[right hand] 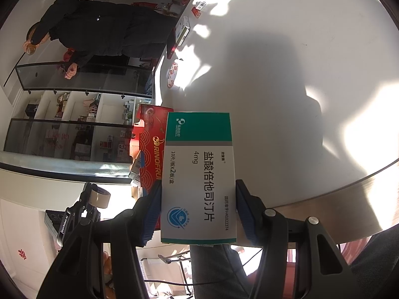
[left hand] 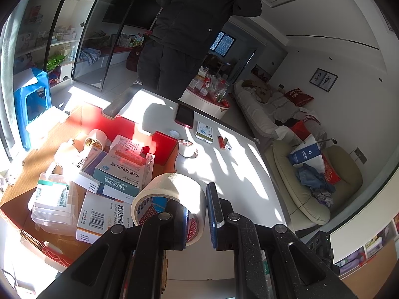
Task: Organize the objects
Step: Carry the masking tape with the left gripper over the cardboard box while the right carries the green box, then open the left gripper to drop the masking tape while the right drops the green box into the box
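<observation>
My left gripper (left hand: 197, 214) is shut on a beige roll of masking tape (left hand: 172, 194), one finger inside the core and one outside, held over the edge of a red cardboard box (left hand: 164, 142) full of medicine boxes (left hand: 119, 172) and another tape roll (left hand: 96, 140). My right gripper (right hand: 198, 211) is shut on a white and green medicine box (right hand: 199, 174) above the white table (right hand: 286, 87). The left gripper with its tape (right hand: 99, 198) shows at the left in the right wrist view, beside the red box (right hand: 149, 154).
On the white table (left hand: 224, 159) lie a dark phone (left hand: 184, 115), a small medicine box (left hand: 204, 129), a red tube (left hand: 221, 142) and a clear tape roll (left hand: 188, 148). A person in black (left hand: 189, 25) stands behind the table. A blue stool (left hand: 32, 104) stands left.
</observation>
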### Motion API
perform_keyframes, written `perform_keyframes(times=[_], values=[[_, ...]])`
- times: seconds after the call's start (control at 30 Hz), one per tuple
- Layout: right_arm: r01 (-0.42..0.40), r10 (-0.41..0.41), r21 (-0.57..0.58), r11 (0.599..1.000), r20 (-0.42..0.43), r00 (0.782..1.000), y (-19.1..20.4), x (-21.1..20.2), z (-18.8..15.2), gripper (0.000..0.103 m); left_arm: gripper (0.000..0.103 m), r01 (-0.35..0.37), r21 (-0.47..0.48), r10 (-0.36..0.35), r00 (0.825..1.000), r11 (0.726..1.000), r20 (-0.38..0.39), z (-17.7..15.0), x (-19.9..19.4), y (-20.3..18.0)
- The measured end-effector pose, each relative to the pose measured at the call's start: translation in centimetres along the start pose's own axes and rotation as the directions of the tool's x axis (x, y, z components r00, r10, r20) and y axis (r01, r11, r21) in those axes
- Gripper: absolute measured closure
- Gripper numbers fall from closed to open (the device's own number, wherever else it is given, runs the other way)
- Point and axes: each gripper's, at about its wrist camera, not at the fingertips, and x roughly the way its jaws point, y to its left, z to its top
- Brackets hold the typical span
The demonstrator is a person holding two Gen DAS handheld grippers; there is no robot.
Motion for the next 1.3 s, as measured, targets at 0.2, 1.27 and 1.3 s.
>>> perform_keyframes(times=[0.2, 1.27, 1.3], values=[[0.0, 0.0, 0.0, 1.0, -0.001, 1.0, 0.0, 0.0, 0.0, 0.047, 0.09, -0.003, -0.003, 0.003, 1.0, 1.0, -0.002, -0.1, -0.1, 0.1], [-0.051, -0.076, -0.534, 0.844, -0.214, 0.974, 22.6, 19.9, 0.8, 0.043, 0.065, -0.26, -0.061, 0.257, 0.965, 0.964, -0.051, 0.2, 1.9, 10.1], [-0.038, -0.098, -0.542, 0.84, -0.221, 0.97, 22.6, 20.8, 1.1, 0.032, 0.046, -0.275, -0.062, 0.271, 0.961, 0.96, -0.064, 0.2, 2.2, 10.4]])
